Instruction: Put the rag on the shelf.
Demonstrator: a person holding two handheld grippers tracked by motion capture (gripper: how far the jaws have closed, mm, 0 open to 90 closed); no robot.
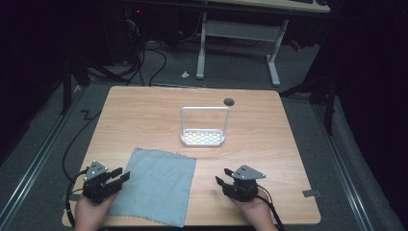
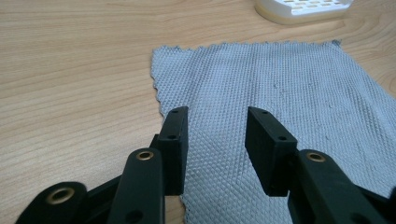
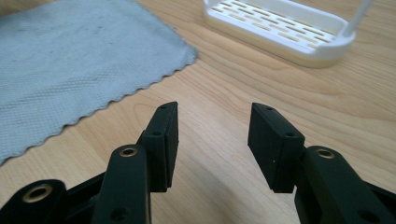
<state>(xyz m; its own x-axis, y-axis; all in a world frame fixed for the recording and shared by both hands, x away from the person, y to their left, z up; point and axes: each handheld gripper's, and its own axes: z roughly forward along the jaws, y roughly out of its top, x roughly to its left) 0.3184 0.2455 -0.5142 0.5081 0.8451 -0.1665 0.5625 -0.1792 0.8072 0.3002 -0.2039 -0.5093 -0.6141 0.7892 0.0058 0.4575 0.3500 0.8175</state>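
A grey-blue cloth (image 1: 156, 185) lies flat on the wooden table (image 1: 144, 110) near its front edge, between the two hands. My left gripper (image 1: 120, 176) is open at the cloth's left edge; in the left gripper view its jaws hover over the cloth (image 2: 280, 88) with nothing between them. To the right of the cloth my right gripper (image 1: 220, 182) stands open above bare wood. In the right gripper view the cloth (image 3: 70, 60) lies to the left. A white slotted rack (image 1: 203, 136) with a tall wire handle stands mid-table.
A small dark round hole (image 1: 229, 101) sits in the tabletop behind the rack. The rack's base appears as white rack (image 2: 303, 9) and white rack (image 3: 280, 32) ahead of each gripper. A desk frame (image 1: 240, 33) and cables stand on the floor beyond the table.
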